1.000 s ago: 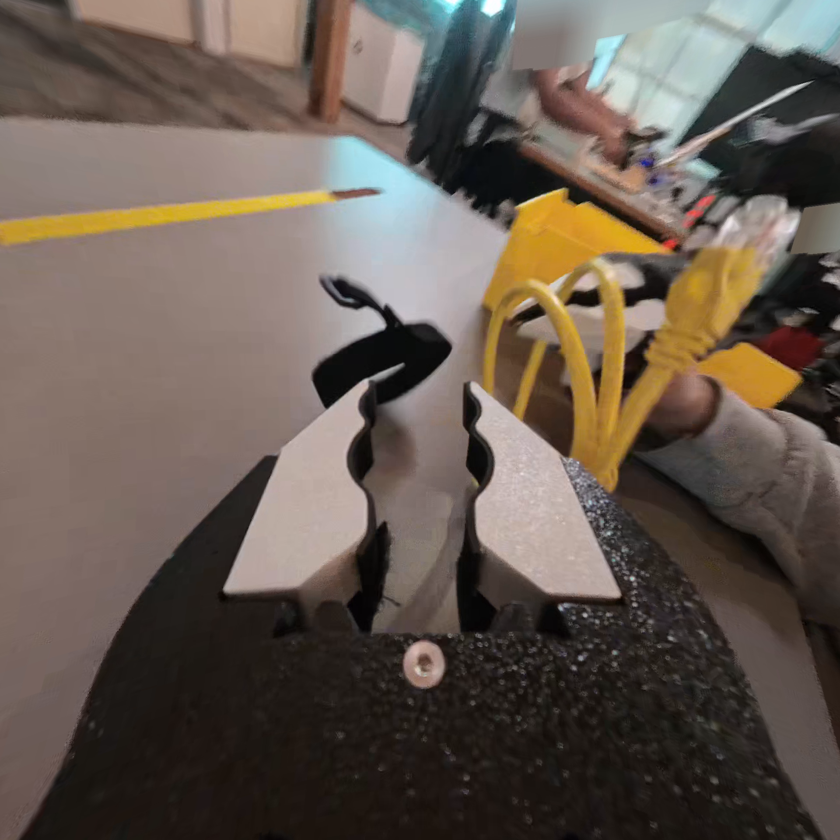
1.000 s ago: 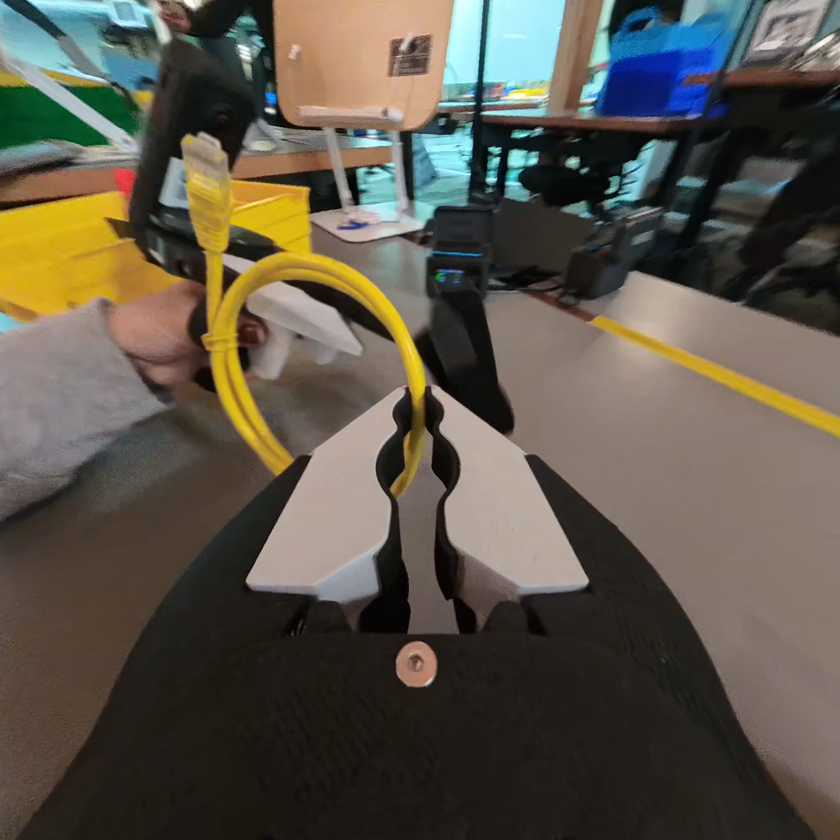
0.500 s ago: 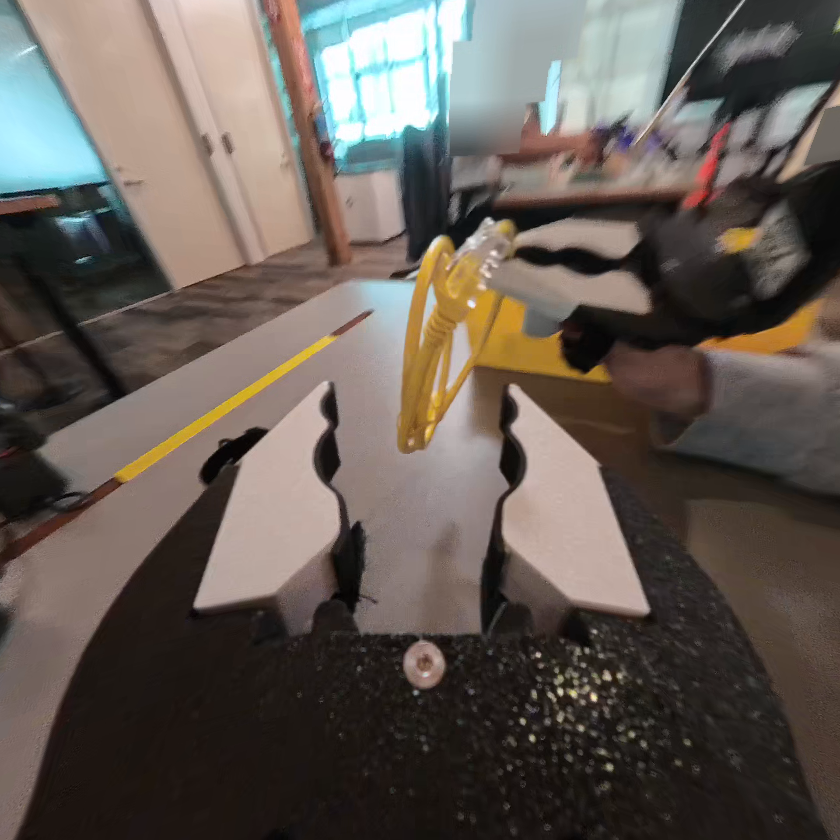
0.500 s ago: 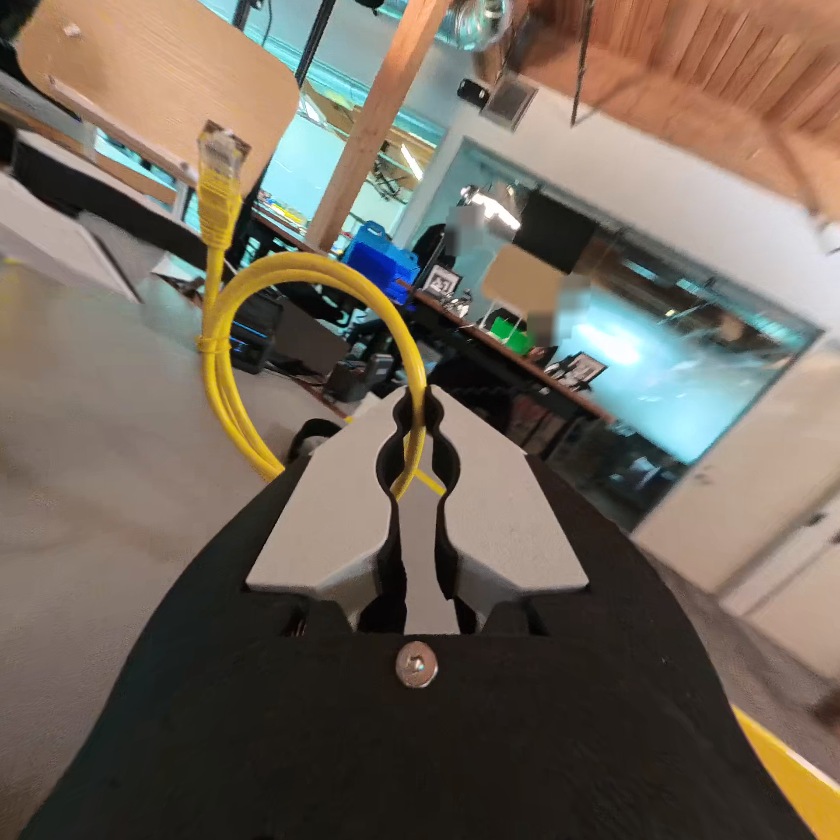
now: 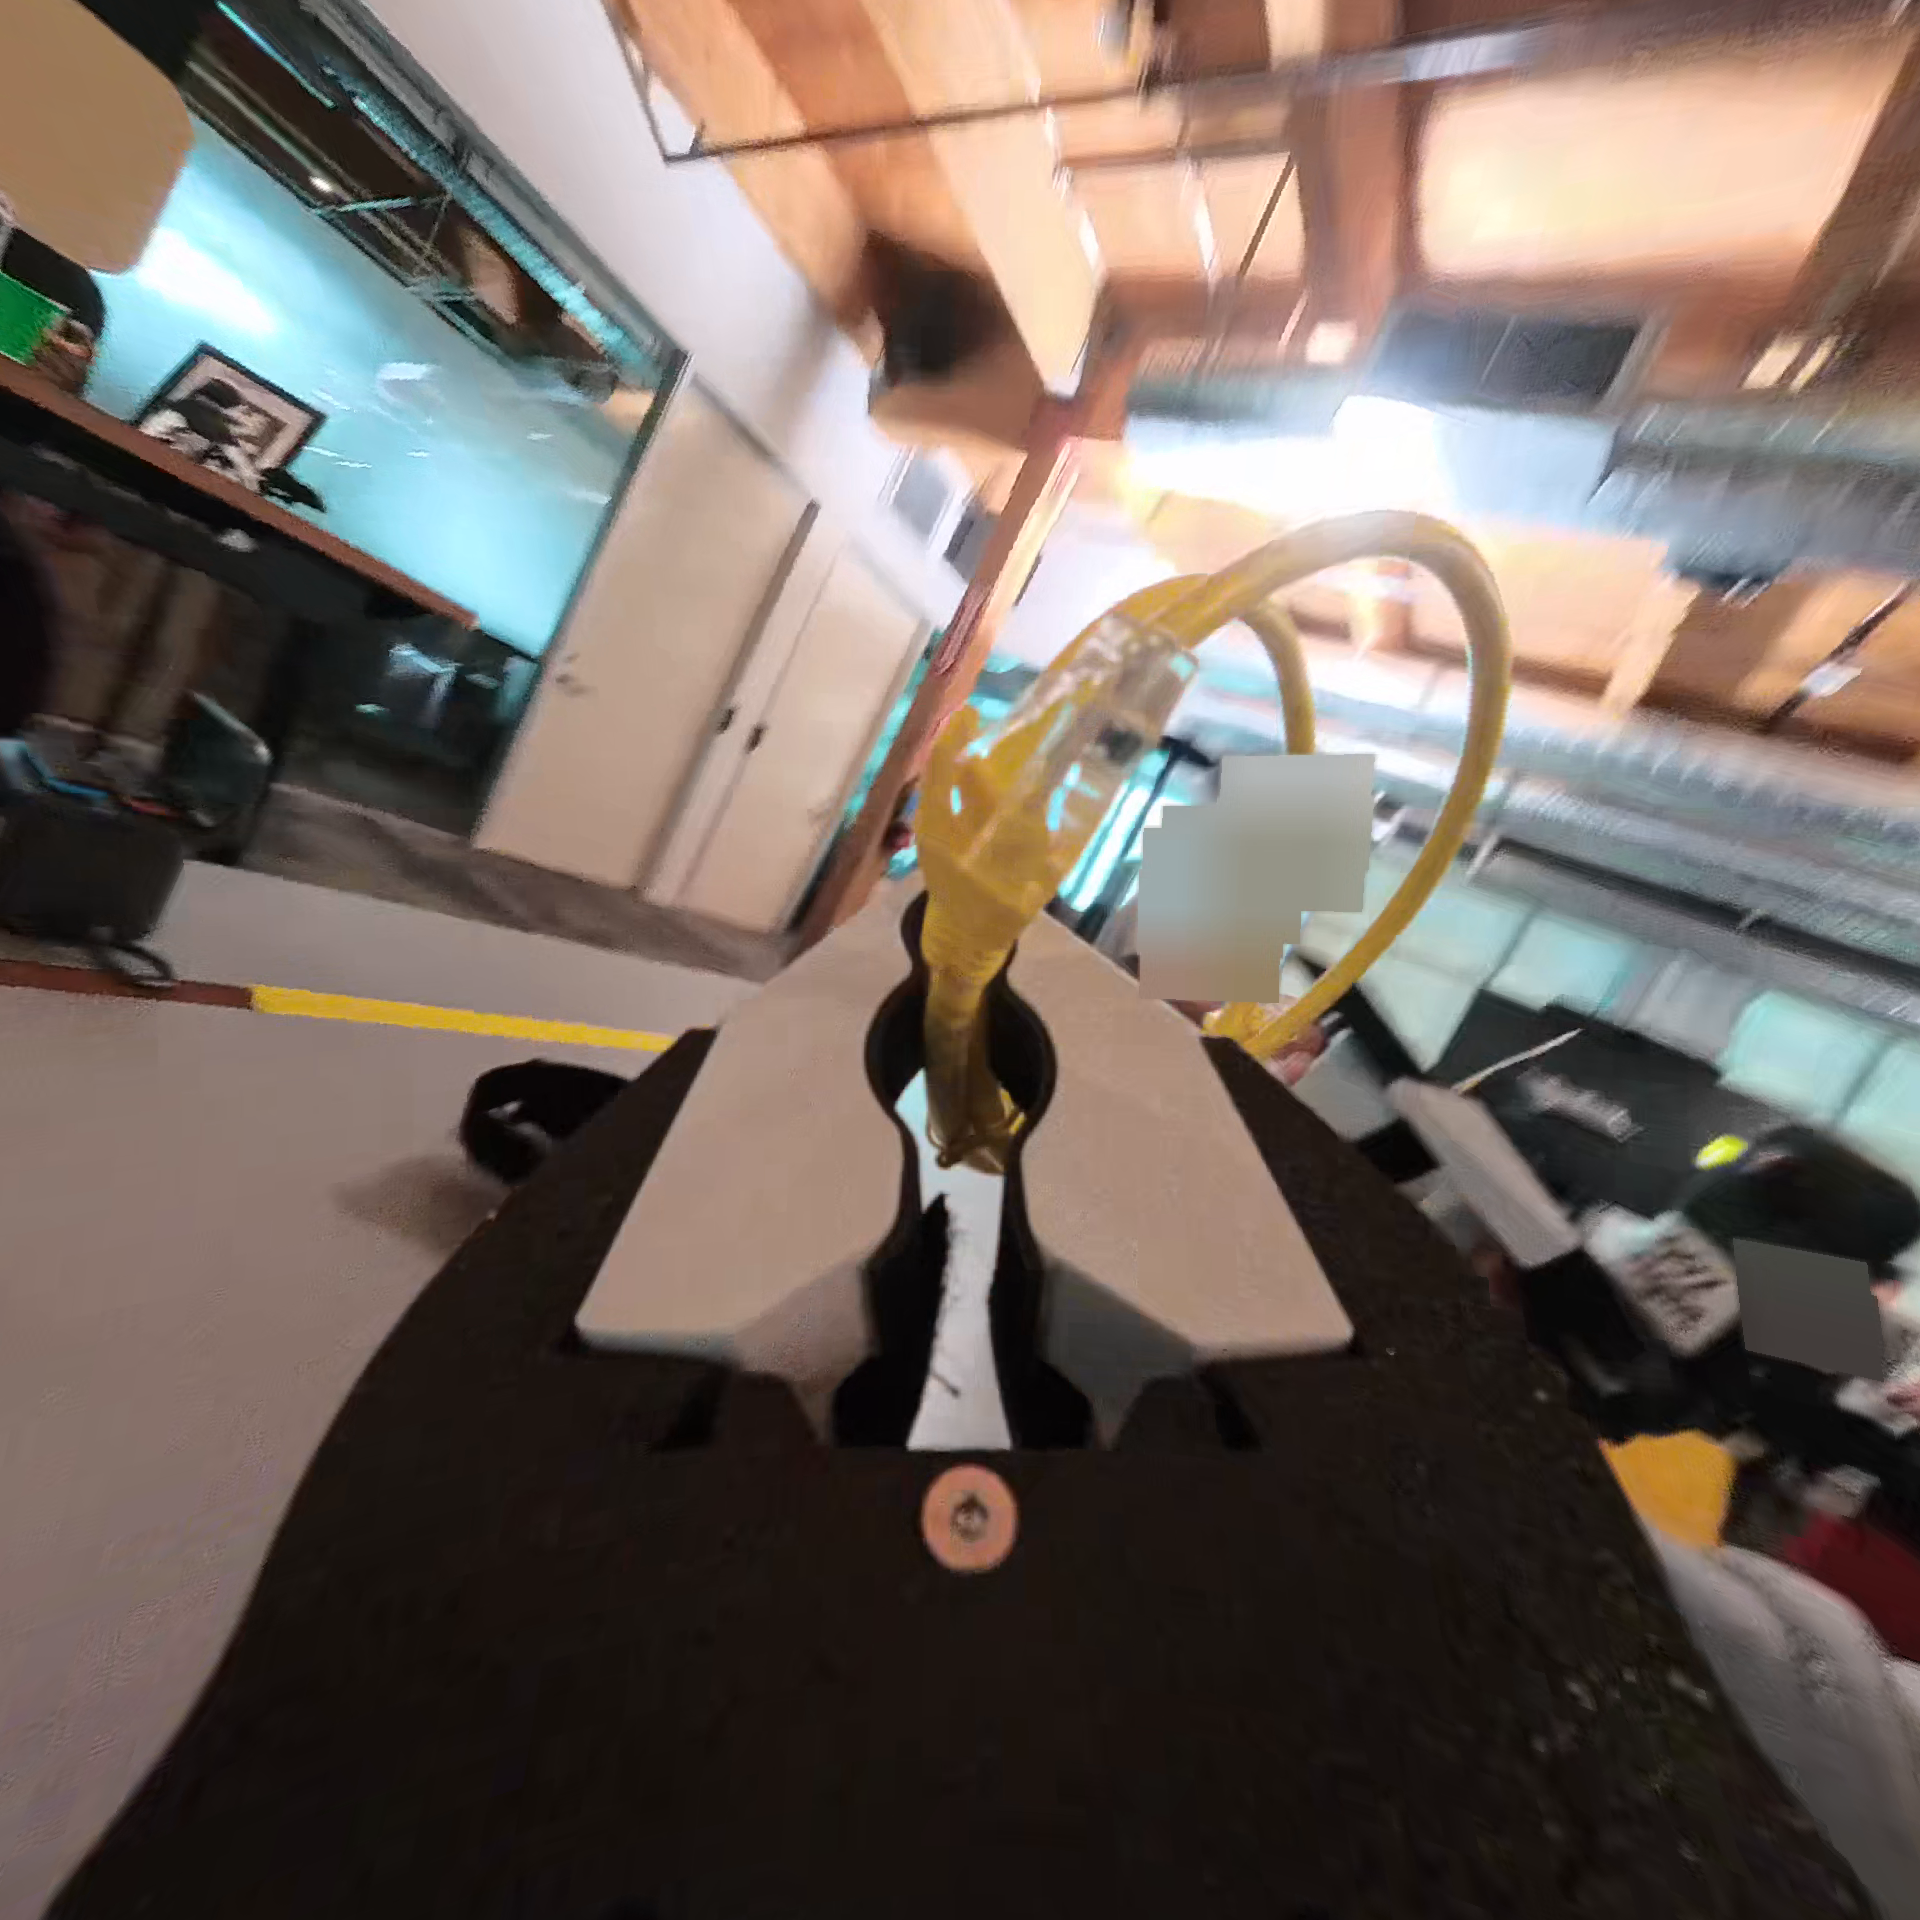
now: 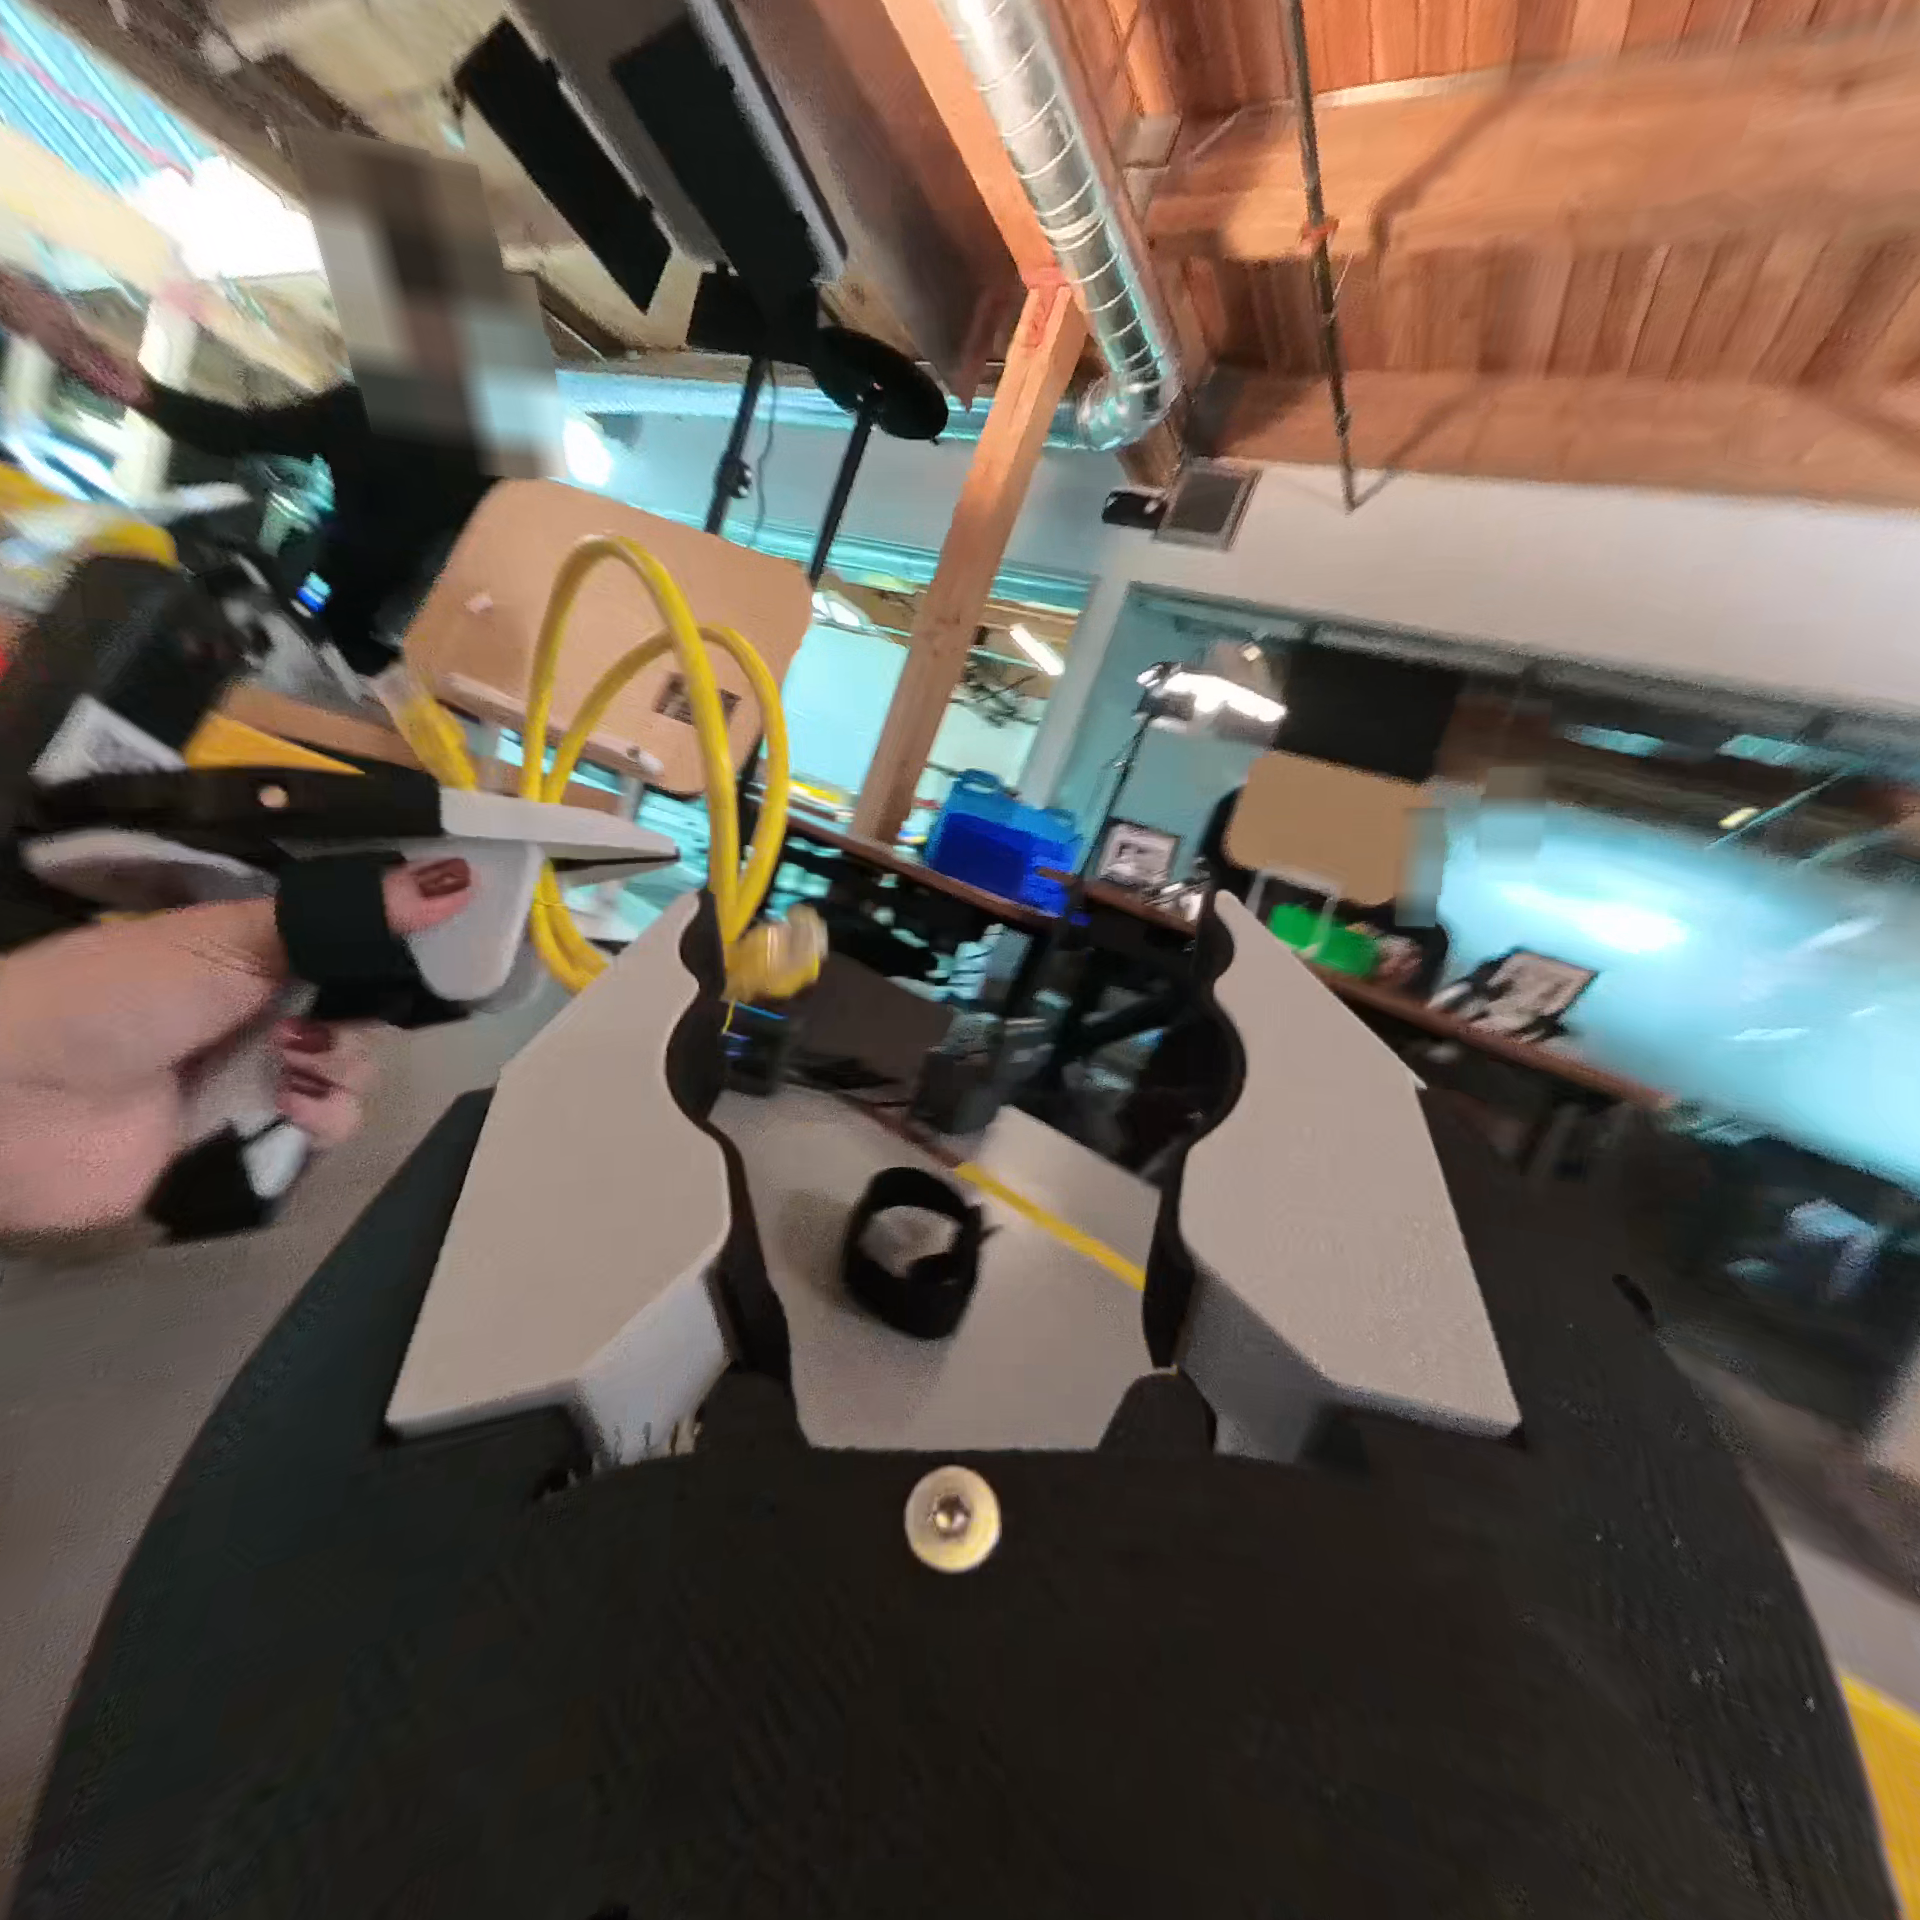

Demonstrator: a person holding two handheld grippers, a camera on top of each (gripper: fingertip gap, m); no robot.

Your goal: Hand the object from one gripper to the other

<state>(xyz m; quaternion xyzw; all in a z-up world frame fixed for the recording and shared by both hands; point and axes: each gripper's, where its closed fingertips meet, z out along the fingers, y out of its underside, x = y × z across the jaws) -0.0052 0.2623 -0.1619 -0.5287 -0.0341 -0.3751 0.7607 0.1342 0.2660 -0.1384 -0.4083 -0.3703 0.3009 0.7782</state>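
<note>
A coiled yellow network cable (image 5: 961, 997) is clamped between the fingers of my left gripper (image 5: 966, 935), which is shut on the tied part of the bundle. A clear connector (image 5: 1101, 696) sticks up above the fingertips, and the loop (image 5: 1455, 727) arcs to the right. My right gripper (image 6: 956, 935) is wide open with nothing between its fingers. In the right wrist view the left gripper (image 6: 561, 831) holds the cable (image 6: 665, 727) at the left. The cable's other connector (image 6: 774, 961) hangs just beside my right gripper's left fingertip (image 6: 665, 966).
A black strap loop (image 6: 914, 1262) lies on the grey table (image 5: 208, 1247), also showing in the left wrist view (image 5: 530, 1112). A yellow tape line (image 5: 457, 1013) crosses the table. A person's hand (image 6: 135, 1039) holds the left gripper. Desks and chairs stand behind.
My right gripper, shut on the yellow cable before, has opened wide and let go. My left gripper, open before, has closed on the cable bundle. Both views have tilted upward.
</note>
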